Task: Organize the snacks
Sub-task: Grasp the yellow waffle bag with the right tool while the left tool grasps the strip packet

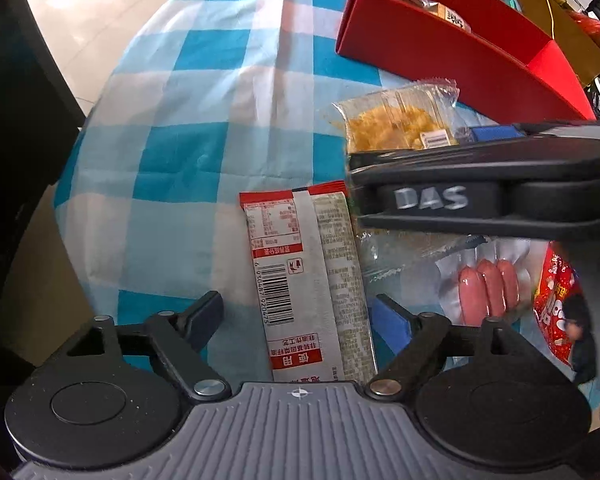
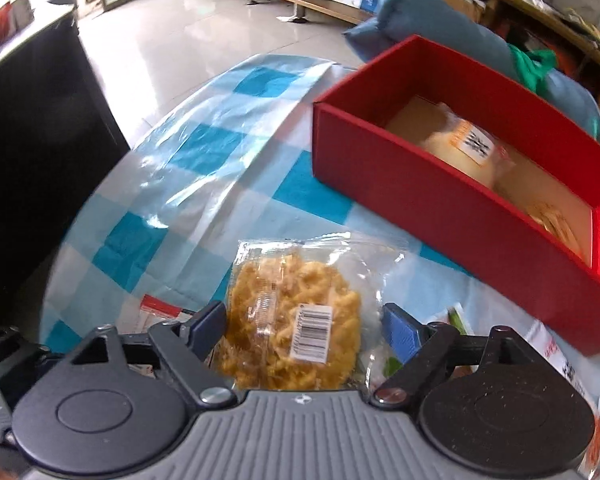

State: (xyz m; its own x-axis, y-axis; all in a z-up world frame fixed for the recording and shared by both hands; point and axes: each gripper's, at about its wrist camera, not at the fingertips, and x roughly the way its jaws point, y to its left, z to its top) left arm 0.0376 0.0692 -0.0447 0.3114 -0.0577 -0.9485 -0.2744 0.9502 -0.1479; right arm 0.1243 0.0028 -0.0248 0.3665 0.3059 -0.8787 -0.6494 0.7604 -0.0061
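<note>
1. Now, your open red cardboard box point(image 2: 440, 200) sits ahead and to the right on the checked-cloth bench point(image 2: 204, 184).
2. Your clear packet of yellow crisp noodles point(image 2: 292, 320) lies between the spread fingers of the right hand-held gripper point(image 2: 304, 330), unclamped, long axis forward.
3. Your left hand-held gripper point(image 1: 296, 320) straddles the red-and-grey sachet point(image 1: 308, 280), also agape.

One red box point(image 2: 440, 204), two packets inside it point(image 2: 466, 148); on the cloth, one yellow snack bag point(image 2: 292, 320), one long sachet point(image 1: 304, 280), one pack of three sausages point(image 1: 488, 292), one red bag point(image 1: 556, 300).
</note>
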